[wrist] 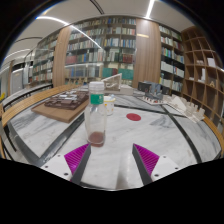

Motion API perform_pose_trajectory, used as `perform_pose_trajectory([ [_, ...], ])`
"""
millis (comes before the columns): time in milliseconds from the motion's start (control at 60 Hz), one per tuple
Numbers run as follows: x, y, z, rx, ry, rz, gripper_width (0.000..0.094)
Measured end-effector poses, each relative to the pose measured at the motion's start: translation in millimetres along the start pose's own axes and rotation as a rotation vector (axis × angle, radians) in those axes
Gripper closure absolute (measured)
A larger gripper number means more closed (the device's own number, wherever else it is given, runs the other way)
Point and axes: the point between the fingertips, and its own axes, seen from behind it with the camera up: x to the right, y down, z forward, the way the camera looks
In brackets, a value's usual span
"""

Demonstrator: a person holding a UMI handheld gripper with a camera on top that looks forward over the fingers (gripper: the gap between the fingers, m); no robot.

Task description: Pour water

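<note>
A clear plastic bottle [96, 113] with a green cap stands upright on the white marbled table [125, 140], holding a little brownish liquid at its bottom. It is just ahead of my left finger and apart from it. My gripper [112, 158] is open and empty, with its magenta pads [76, 155] spread wide over the table. A flat red disc [133, 117] lies on the table beyond the fingers, right of the bottle.
A wooden tray [62, 105] with dark items sits at the back left. A white rack or device [160, 98] stands at the back right. Bookshelves [110, 45] line the room behind the table.
</note>
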Motion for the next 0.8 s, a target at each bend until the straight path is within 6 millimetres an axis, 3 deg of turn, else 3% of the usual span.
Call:
perform_pose_trajectory([
  [133, -32, -20, 39, 0.027, -0.014, 0.017, 0.0079],
  [300, -51, -43, 85, 0.081, -0.002, -0.009, 0.0098],
  [367, -54, -49, 101, 0.099, 0.012, -0.008, 0.0144],
  [433, -54, -55, 113, 0.120, 0.030, -0.006, 0.0272],
  [467, -50, -58, 117, 0.127, 0.050, -0.004, 0.0375],
  [617, -46, -62, 120, 0.147, 0.055, 0.036, 0.0497],
  [800, -41, -68, 114, 0.151, 0.042, 0.016, 0.0524],
])
